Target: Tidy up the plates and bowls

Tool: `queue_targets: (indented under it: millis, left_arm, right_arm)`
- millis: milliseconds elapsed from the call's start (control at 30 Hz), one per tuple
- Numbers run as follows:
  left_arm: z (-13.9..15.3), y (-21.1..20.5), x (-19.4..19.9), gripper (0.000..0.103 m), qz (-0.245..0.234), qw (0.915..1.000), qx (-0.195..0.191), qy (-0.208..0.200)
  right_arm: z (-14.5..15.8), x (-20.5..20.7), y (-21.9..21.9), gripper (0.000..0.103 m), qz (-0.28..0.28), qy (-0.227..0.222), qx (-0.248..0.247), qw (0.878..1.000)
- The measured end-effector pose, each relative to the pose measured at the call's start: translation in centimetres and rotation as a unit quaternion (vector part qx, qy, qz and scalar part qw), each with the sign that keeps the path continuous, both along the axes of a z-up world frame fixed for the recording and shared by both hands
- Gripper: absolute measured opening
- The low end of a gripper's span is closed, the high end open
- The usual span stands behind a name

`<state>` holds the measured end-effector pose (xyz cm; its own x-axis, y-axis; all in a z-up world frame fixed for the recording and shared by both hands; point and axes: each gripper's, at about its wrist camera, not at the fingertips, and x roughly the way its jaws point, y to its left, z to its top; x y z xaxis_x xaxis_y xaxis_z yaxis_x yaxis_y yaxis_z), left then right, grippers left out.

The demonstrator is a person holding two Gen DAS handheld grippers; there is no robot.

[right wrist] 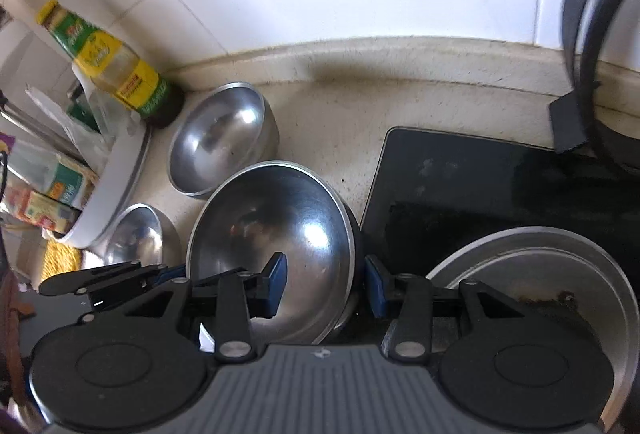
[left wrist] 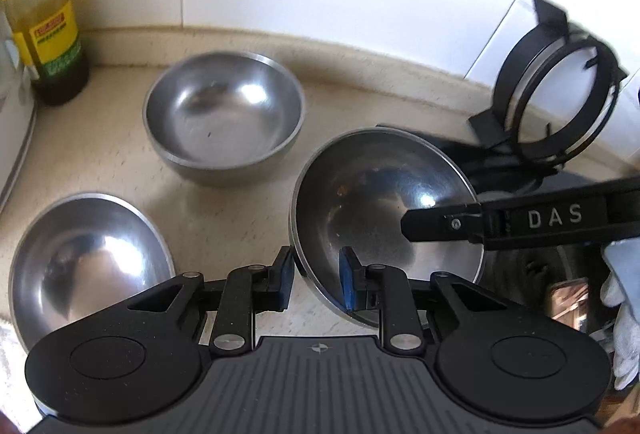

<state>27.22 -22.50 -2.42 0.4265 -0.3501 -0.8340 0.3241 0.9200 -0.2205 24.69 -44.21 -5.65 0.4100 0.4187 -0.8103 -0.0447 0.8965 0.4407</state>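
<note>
Holding: left tool [left wrist: 316,274] is closed narrow on the near rim of the large bowl [left wrist: 384,201], one pad outside the wall, one inside.
Right tool [right wrist: 326,278]: jaws stand apart and straddle the large bowl's right rim; the pads do not look pressed on it.
Large bowl: tilted, its far edge over the black hob [right wrist: 480,173], its near edge over the tabletop [left wrist: 240,209].
Deep bowl [left wrist: 224,113]: behind and left of the large bowl, upright.
Small bowl [left wrist: 88,254]: left of the large bowl, near.
Plate [right wrist: 540,274]: right of the large bowl, on the hob.
Handling (judged): thin polished steel, so light, stiff, not fragile, but slick against the pads, and it will ring if dropped.
Grasp point (judged): the rim, pads across the wall; a one-sided hold lets it swing.
</note>
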Motion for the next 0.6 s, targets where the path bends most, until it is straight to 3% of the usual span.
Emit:
queue_targets:
  millis: [300, 600]
  left_arm:
    - [3.4, 1.0, -1.5, 0.032, -0.014, 0.999, -0.006, -0.042]
    - [6.1, 5.2, -2.6, 0.033, 0.017, 0.9973, 0.002, -0.071]
  right_arm:
    - [4.1, -1.7, 1.7, 0.061, -0.009, -0.032, -0.011, 0.999]
    - [6.2, -1.4, 6.6, 0.061, 0.031, -0.048, -0.017, 0.998]
